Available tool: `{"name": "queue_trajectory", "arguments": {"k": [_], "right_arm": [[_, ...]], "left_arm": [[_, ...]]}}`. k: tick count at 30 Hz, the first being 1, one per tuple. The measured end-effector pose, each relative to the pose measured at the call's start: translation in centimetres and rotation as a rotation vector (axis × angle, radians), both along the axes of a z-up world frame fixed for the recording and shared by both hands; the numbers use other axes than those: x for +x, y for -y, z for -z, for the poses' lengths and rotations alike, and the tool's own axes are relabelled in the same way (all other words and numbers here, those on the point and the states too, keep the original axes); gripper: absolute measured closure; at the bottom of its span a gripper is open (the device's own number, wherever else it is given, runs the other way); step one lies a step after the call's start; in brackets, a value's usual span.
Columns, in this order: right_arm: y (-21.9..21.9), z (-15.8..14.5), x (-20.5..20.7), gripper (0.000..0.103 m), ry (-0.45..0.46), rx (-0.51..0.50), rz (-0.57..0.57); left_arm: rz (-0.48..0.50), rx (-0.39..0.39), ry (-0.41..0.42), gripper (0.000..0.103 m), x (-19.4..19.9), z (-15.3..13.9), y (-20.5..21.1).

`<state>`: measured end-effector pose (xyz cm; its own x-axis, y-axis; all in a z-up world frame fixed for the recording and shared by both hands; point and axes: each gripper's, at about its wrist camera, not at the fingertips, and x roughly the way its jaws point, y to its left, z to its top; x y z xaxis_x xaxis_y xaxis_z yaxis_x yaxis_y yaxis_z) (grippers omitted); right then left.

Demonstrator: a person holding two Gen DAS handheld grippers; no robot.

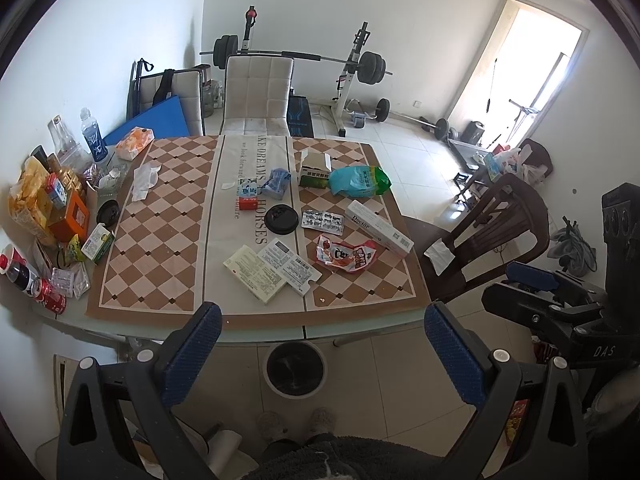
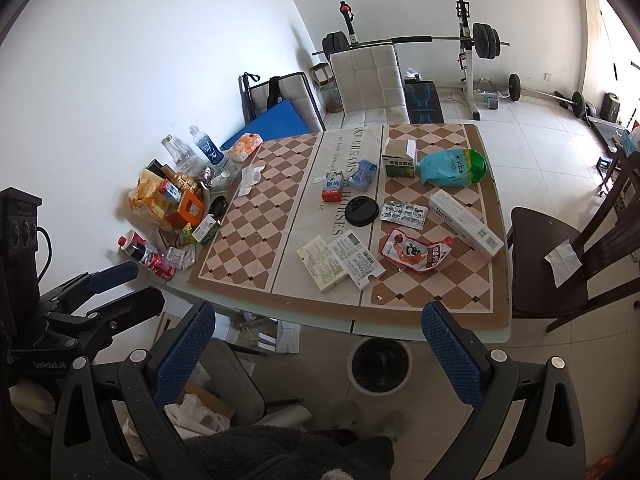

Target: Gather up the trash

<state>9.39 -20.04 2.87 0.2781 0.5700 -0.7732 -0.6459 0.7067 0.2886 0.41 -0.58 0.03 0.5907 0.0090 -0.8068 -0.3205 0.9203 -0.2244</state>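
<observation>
Collection looks barely begun: both the left gripper [image 1: 322,328] and right gripper [image 2: 318,326] hang spread and empty short of the table [image 1: 260,330], the red snack wrapper [image 1: 346,256], blister pack [image 1: 323,222] and black lid [image 1: 283,219] lying around twelve o'clock, the bin [image 1: 296,368] waiting below the near edge.

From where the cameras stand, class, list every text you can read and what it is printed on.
"HORSES", "DREAMS": table runner.
"Doctor": long white box.
"DAS": right gripper.
"GenRobot.AI": left gripper.
Flat cartons, blister pack, red snack packet: print too small to read.
</observation>
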Motion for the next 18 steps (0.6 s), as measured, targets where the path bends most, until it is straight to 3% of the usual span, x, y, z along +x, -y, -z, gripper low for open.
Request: {"name": "queue_trajectory", "arguments": {"k": [18], "right_arm": [[-0.18, -0.11, -0.18, 0.000, -0.001, 0.000, 0.000]], "left_arm": [[0.003, -0.001, 0.002, 0.000, -0.06, 0.00, -0.01]]}}
